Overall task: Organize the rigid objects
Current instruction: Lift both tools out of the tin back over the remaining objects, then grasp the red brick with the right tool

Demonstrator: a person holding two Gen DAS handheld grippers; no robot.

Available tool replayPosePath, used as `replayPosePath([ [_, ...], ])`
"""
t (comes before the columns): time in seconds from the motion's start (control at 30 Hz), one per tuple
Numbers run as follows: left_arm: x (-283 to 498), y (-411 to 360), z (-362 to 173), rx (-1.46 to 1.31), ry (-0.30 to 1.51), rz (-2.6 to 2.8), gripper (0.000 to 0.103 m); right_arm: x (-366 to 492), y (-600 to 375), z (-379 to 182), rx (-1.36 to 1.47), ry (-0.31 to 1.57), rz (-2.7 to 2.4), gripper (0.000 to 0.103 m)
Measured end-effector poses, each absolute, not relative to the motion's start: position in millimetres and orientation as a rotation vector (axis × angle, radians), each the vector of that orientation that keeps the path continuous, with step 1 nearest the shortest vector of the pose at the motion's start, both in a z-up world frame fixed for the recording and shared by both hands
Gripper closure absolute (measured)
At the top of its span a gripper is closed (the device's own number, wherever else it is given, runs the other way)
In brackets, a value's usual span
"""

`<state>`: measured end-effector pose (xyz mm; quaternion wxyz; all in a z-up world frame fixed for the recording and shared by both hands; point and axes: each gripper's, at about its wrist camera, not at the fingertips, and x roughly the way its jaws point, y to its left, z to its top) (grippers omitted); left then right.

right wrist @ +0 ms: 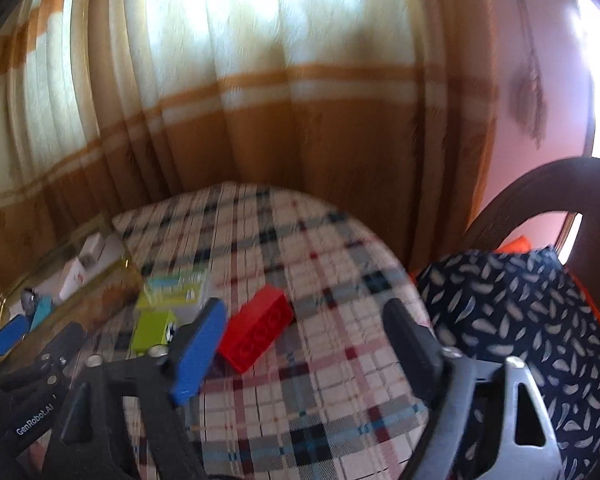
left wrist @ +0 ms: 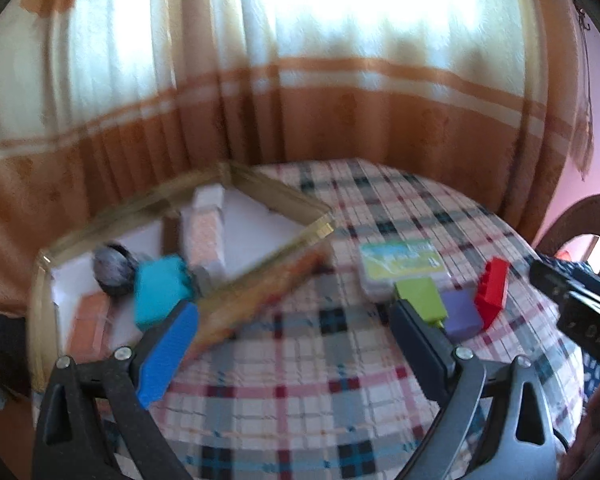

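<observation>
The job looked partly done; a shallow cardboard box with a gold rim and white lining (left wrist: 300, 204) already held a teal plastic block (left wrist: 158, 292), a dark grey rounded object (left wrist: 112, 270) and a tall pale pink-and-white carton (left wrist: 204, 236), though blur hid how neatly they sat. Four things were left on the round surface under its plaid cloth (left wrist: 300, 380), all near the box's right side: a flat clear case with a green and blue label (left wrist: 400, 260), a lime green block (left wrist: 420, 296), a lilac block (left wrist: 462, 312) touching it, and a red studded plastic brick (right wrist: 256, 330) beside those.

The left claw (left wrist: 296, 336) stood open and empty, its blue finger just before the teal block and its black finger just before the lime green block; whether either touched was unclear. The right claw (right wrist: 306, 332) was also open and gripping nothing; the red brick lay between its jaws, nearer the blue finger, and looked the likely next pick.

The two claws worked close together and could crowd each other; the box's near wall would have to be cleared; a wooden chair with patterned navy fabric (right wrist: 520, 308) stood at the right, and an orange-and-cream curtain (right wrist: 260, 120) hung behind.
</observation>
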<state>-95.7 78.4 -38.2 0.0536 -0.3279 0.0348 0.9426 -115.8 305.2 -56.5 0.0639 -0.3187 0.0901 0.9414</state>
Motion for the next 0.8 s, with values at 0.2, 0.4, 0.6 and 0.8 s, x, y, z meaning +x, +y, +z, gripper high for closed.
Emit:
replayPosePath([
  [0.2, -98, 81, -42, -1.042, 0.111, 2.849, 0.005, -134, 301, -61, -1.061, 0.351, 2.85, 0.035],
  [0.4, -99, 86, -43, -1.047, 0.144, 2.843, 0.005, -162, 287, -75, -1.192, 0.331, 2.804, 0.036],
  [0.6, -104, 87, -45, -1.084, 0.144, 2.826, 0.005, -167, 298, -87, -1.273, 0.373, 2.782, 0.069],
  [0.8, -105, 91, -47, -1.096, 0.129, 2.795, 0.005, -157, 322, -91, -1.305, 0.507, 2.839, 0.078],
])
